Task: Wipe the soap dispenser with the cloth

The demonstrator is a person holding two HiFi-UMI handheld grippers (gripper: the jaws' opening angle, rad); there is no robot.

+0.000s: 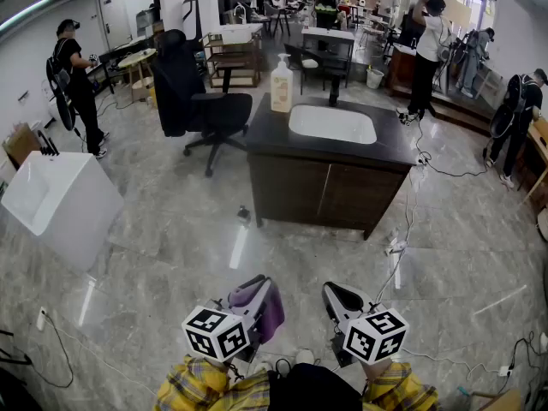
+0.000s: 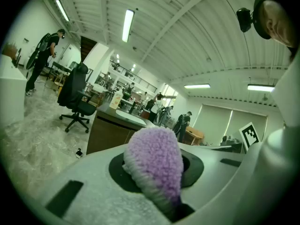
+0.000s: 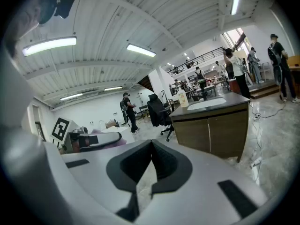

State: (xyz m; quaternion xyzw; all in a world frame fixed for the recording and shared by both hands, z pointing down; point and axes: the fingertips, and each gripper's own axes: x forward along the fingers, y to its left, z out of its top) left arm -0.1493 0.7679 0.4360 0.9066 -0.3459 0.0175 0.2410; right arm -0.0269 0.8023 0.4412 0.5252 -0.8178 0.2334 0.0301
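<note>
The soap dispenser [image 1: 282,84], a pale bottle with a pump, stands at the back left corner of a dark vanity top [image 1: 265,135] beside a white basin [image 1: 332,124]. It is far ahead of both grippers. Low in the head view, my left gripper [image 1: 257,302] is shut on a fluffy purple cloth [image 1: 265,308]; that cloth [image 2: 157,165] fills the middle of the left gripper view. My right gripper [image 1: 338,298] is shut and holds nothing, its black pads [image 3: 161,158] meeting. The dispenser [image 3: 183,99] shows small and distant in the right gripper view.
The dark cabinet [image 1: 321,191] stands on a glossy grey floor. A black office chair [image 1: 193,101] sits left of it, a white tub-like unit [image 1: 60,199] further left. Cables [image 1: 402,247] trail on the floor right of the cabinet. Several people stand around the room's edges.
</note>
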